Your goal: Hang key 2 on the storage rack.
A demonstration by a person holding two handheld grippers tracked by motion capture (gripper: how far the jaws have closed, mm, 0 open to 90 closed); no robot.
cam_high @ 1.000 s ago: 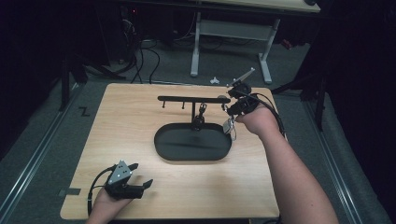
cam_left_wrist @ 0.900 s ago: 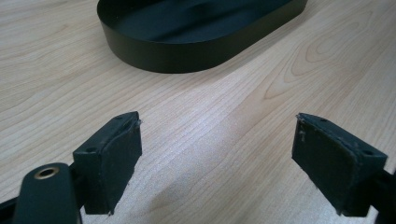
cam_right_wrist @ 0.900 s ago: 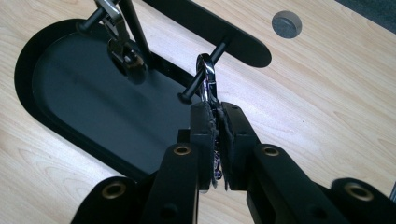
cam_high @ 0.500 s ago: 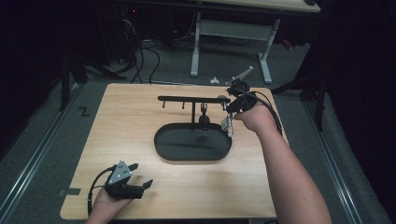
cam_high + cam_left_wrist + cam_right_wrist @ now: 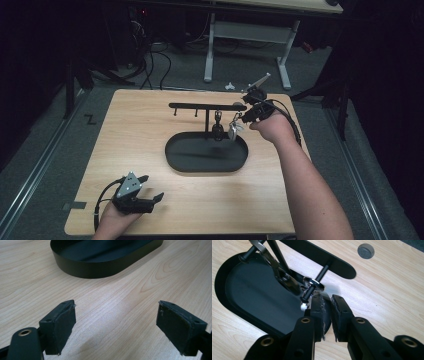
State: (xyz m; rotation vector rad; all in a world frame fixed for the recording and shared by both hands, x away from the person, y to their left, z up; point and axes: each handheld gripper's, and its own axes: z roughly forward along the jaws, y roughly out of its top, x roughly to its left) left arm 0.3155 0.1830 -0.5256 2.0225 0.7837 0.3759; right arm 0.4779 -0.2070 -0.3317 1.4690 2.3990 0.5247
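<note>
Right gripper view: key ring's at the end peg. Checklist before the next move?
1. Key ring around the end peg of the rack: ok.
2. Right gripper let go: cannot tell. Its fingers have just been opening to a narrow gap; a key blade sits at their tips, and whether they touch it is unclear.
3. Ring free of the neighbouring clip: cannot tell, they sit close together.
4. Tray under the pegs: ok.
5. Left gripper out of the way: ok, open, holding nothing, low over the table short of the tray.
</note>
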